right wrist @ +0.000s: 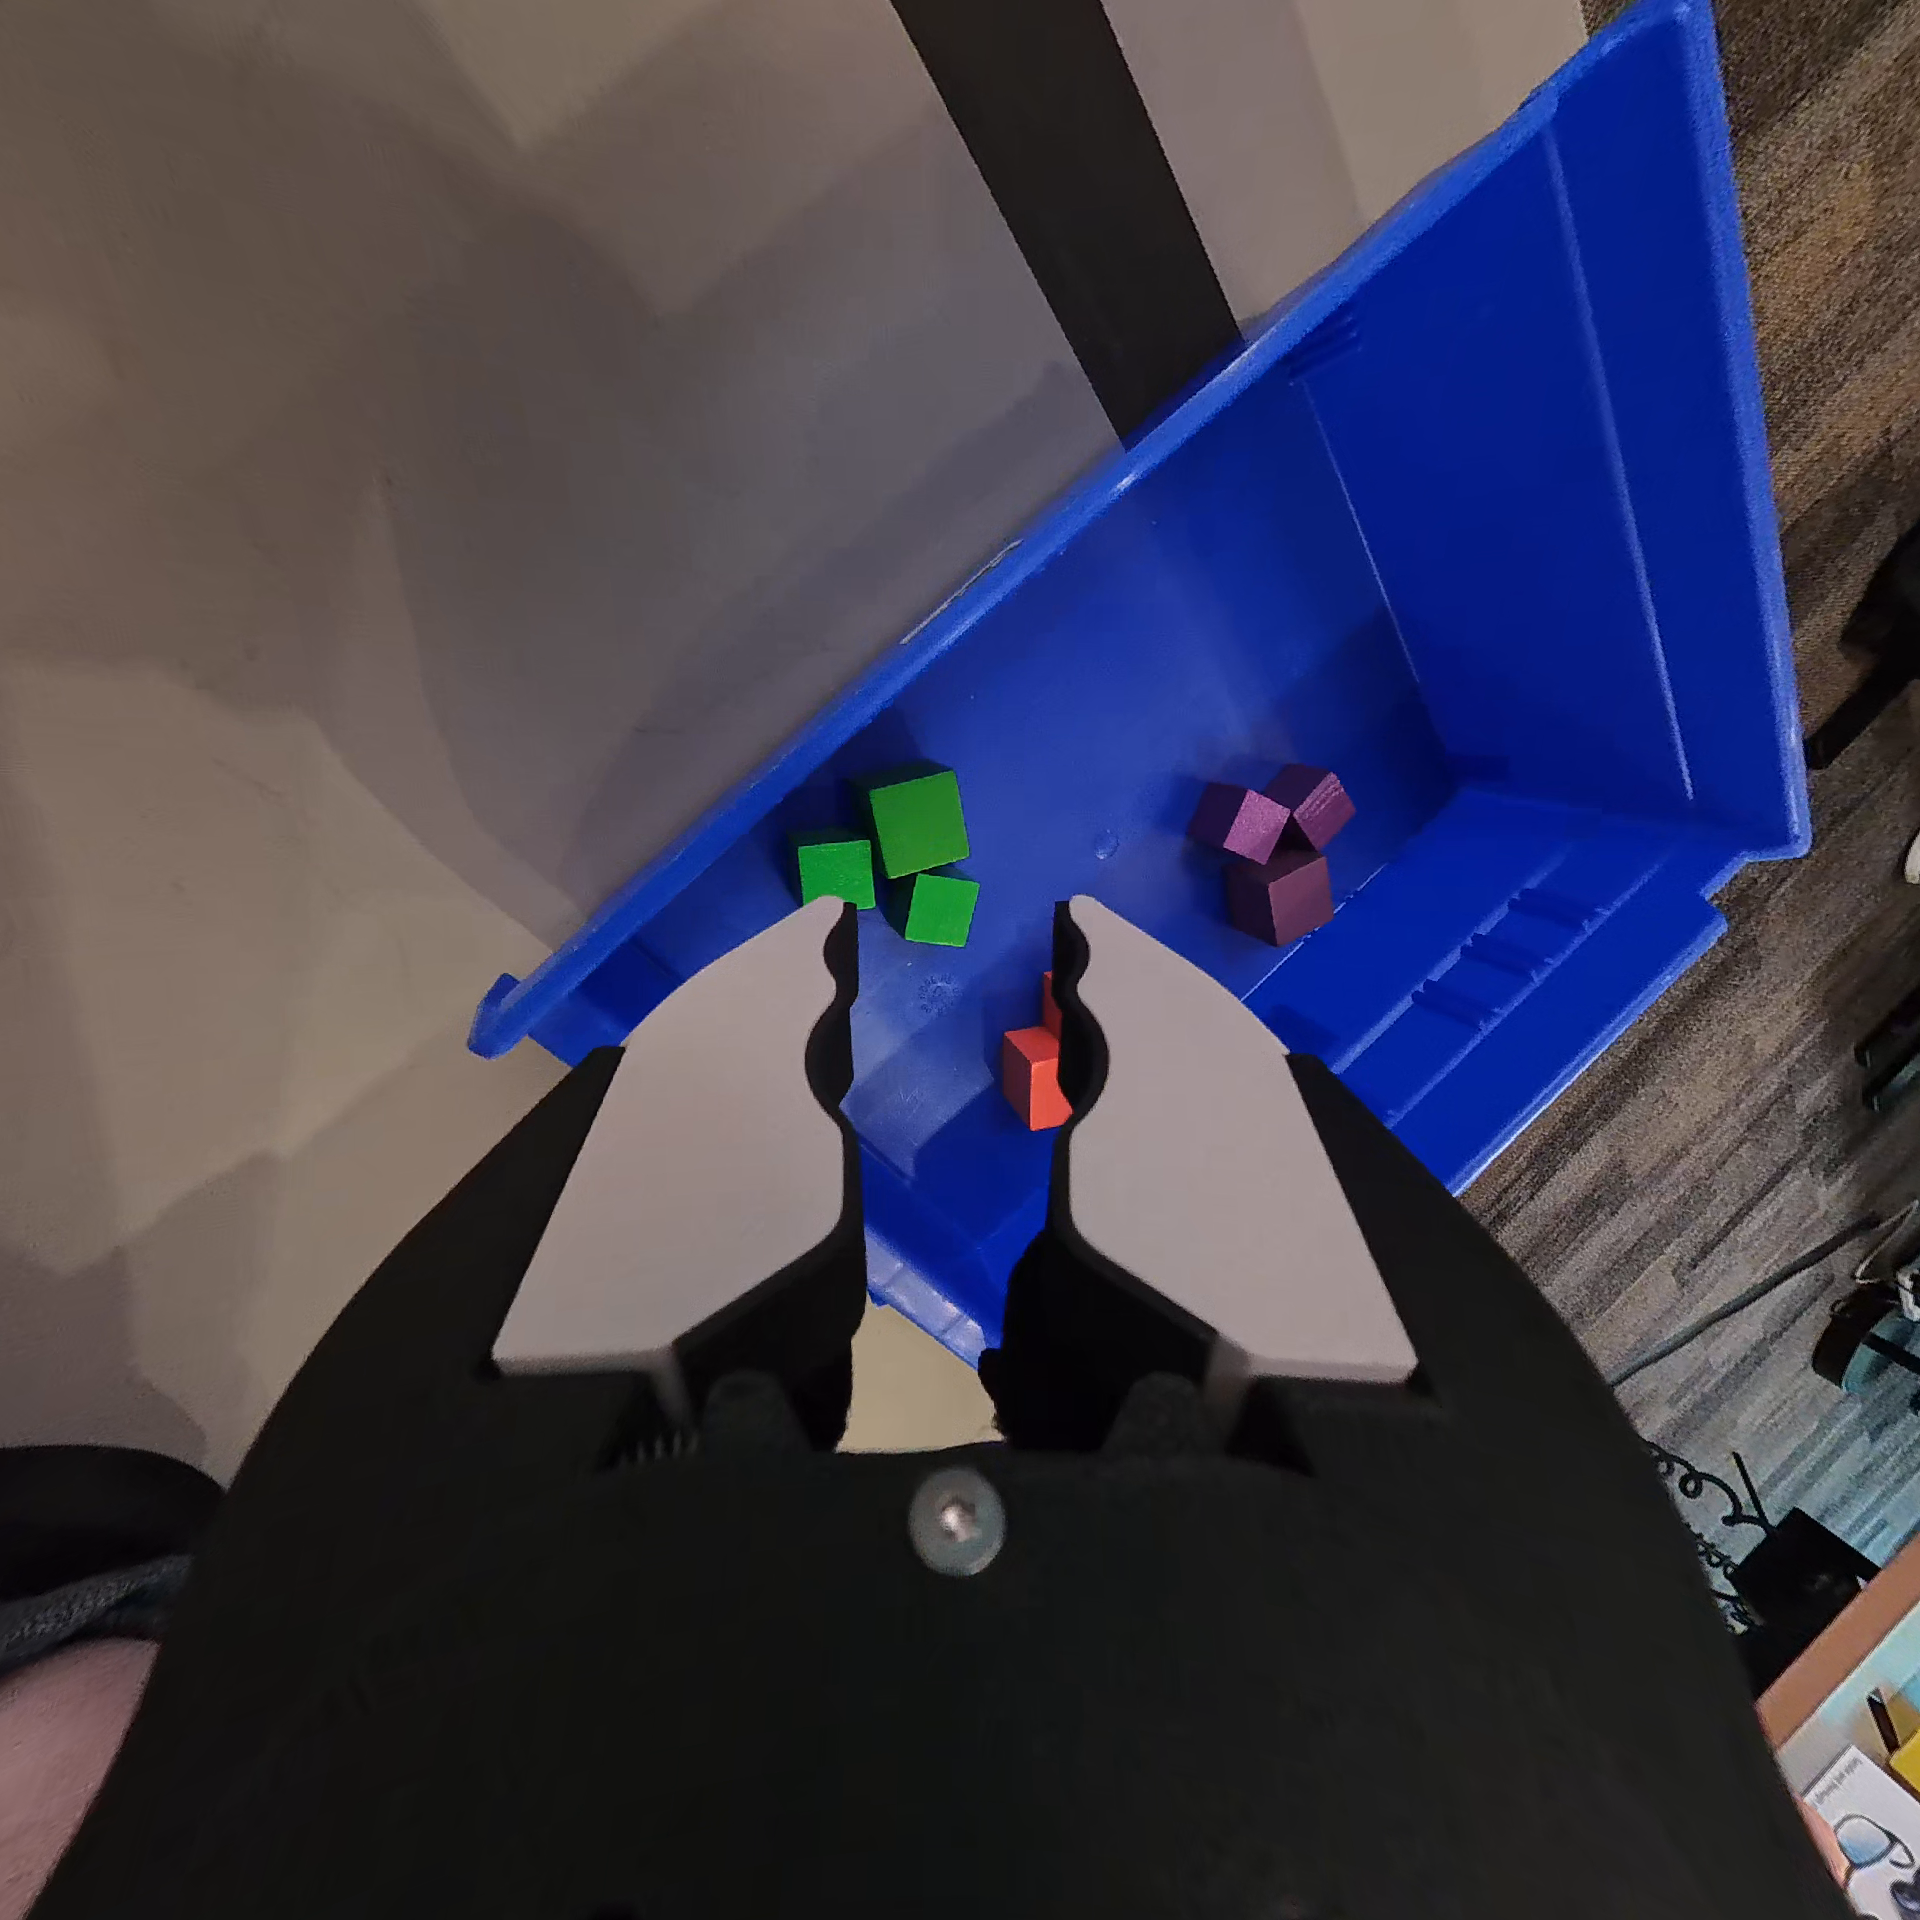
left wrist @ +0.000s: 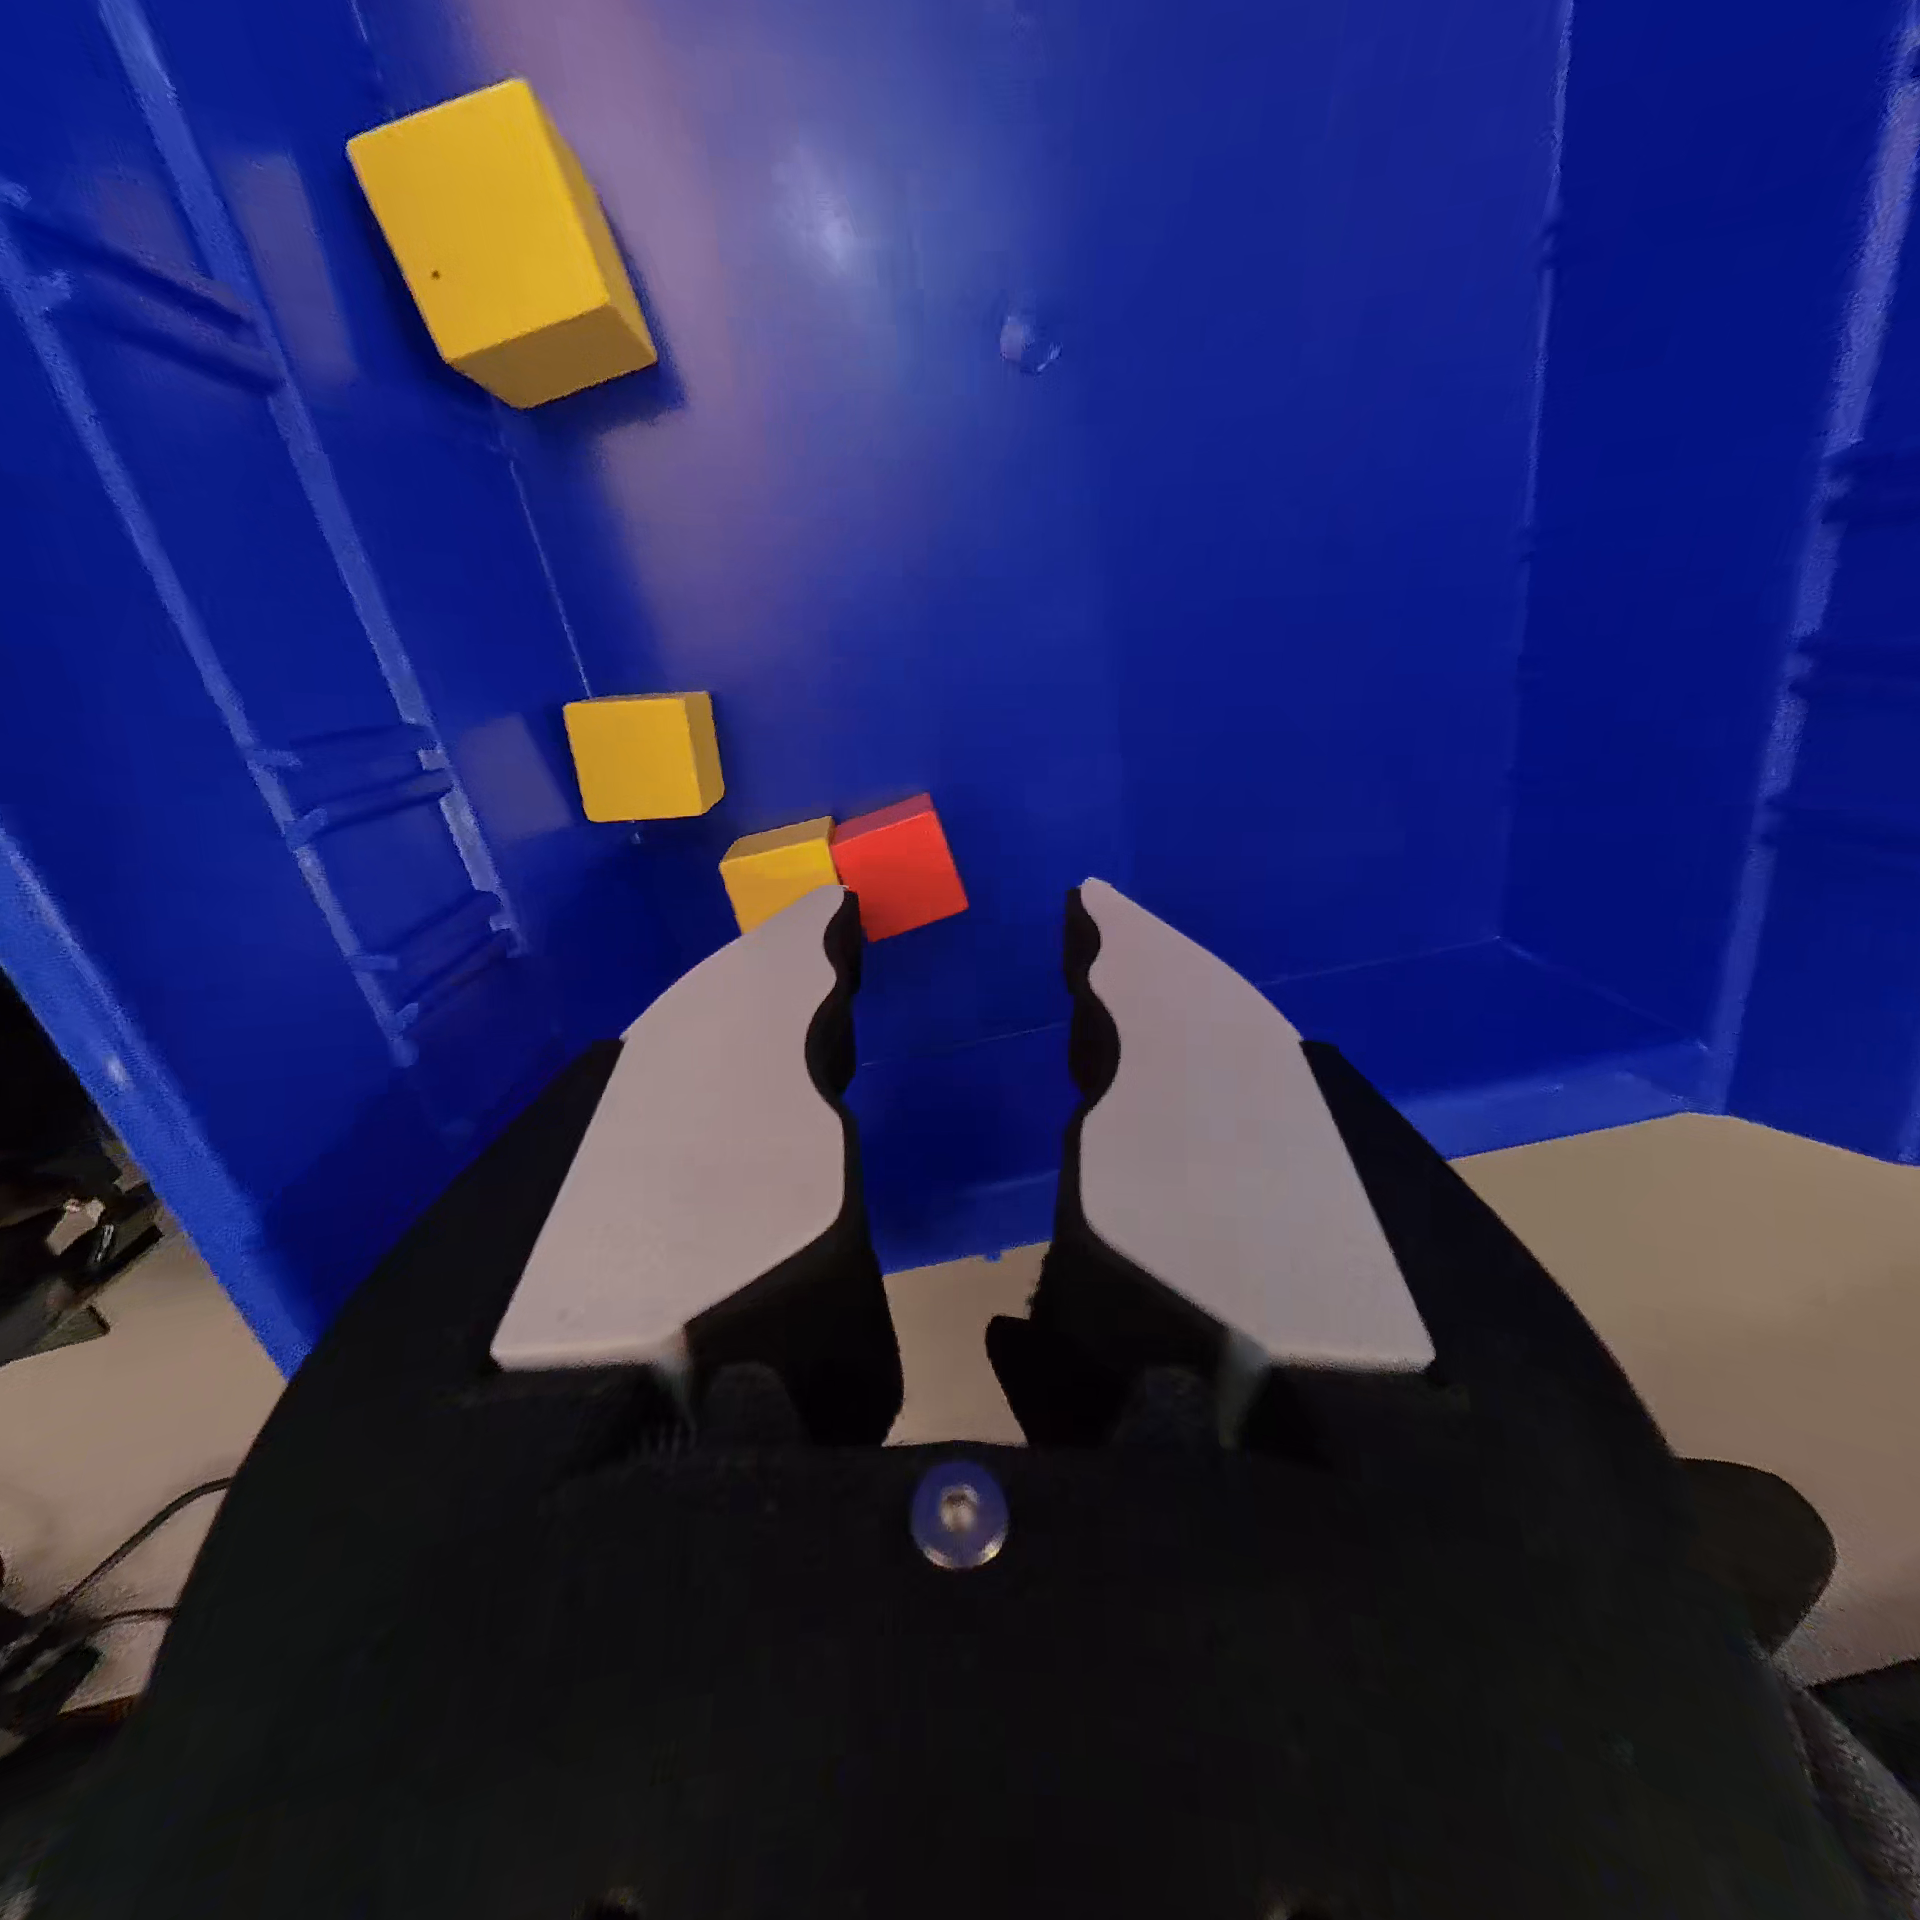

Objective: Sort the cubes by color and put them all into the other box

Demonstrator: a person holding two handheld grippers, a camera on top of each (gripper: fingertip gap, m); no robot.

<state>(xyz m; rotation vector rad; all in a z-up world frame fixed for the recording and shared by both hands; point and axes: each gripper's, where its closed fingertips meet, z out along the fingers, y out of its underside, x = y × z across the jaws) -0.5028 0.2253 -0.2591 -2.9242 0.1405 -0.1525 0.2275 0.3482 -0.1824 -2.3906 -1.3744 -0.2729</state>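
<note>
In the left wrist view, the left gripper (left wrist: 961, 894) hangs over a blue box (left wrist: 1195, 623) with its fingers (left wrist: 727, 1091) parted and nothing between them. At about 11 o'clock from the fingertips lies a small red cube (left wrist: 902, 871), one corner turned toward the gripper, touching a yellow cube (left wrist: 774, 868) on its 9 o'clock side; the left fingertip partly covers that yellow one. Farther along, toward 11 o'clock, a second yellow cube (left wrist: 642, 756) sits apart, squared to the box wall. Farthest, near 10 o'clock at the top, lies a larger yellow block (left wrist: 488, 234), oblong, its long axis running from 11 to 5 o'clock. The cubes have flat painted faces and crisp edges.

In the right wrist view, the right gripper (right wrist: 954, 909) also has its fingers (right wrist: 1164, 1143) spread and bare, above another blue box (right wrist: 1507, 582) standing on the pale counter (right wrist: 312, 520); the box's long axis runs from 7 to 1 o'clock. Nearest, red cubes (right wrist: 1031, 1075) lie just inside the right finger, partly hidden by it. Beyond the left fingertip, at 12 o'clock, three green cubes (right wrist: 914, 823) cluster together, touching. At 2 o'clock three purple cubes (right wrist: 1276, 850) huddle near the box's end wall.
</note>
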